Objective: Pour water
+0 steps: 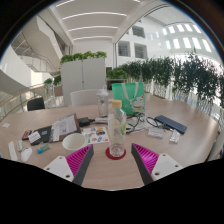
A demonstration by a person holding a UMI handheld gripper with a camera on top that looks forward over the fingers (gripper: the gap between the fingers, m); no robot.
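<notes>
A hand-held gripper is pointing forward over a round wooden table in a bright, open indoor hall. Its two fingers are showing at the near edge of the scene, each carrying a magenta pad on its inner face. The fingers are standing wide apart and are gripping nothing.

A clear plastic water bottle is standing upright on a dark red coaster, just ahead of the fingers and roughly centred in the gap between them, with space on either side. It is resting on its own support, not touching either pad.

To the left of the bottle, a white cup is sitting on the table, near the left finger's tip. Farther left, a framed card is leaning upright among small scattered items that are too small to identify. Behind the bottle, what appears to be a second clear container is standing farther off. To the right, a dark flat object, possibly a folder or case, is lying on the tabletop.

Beyond the table, a row of green plants is lining the far right side, and a white planter box topped with foliage is standing at the far left.
</notes>
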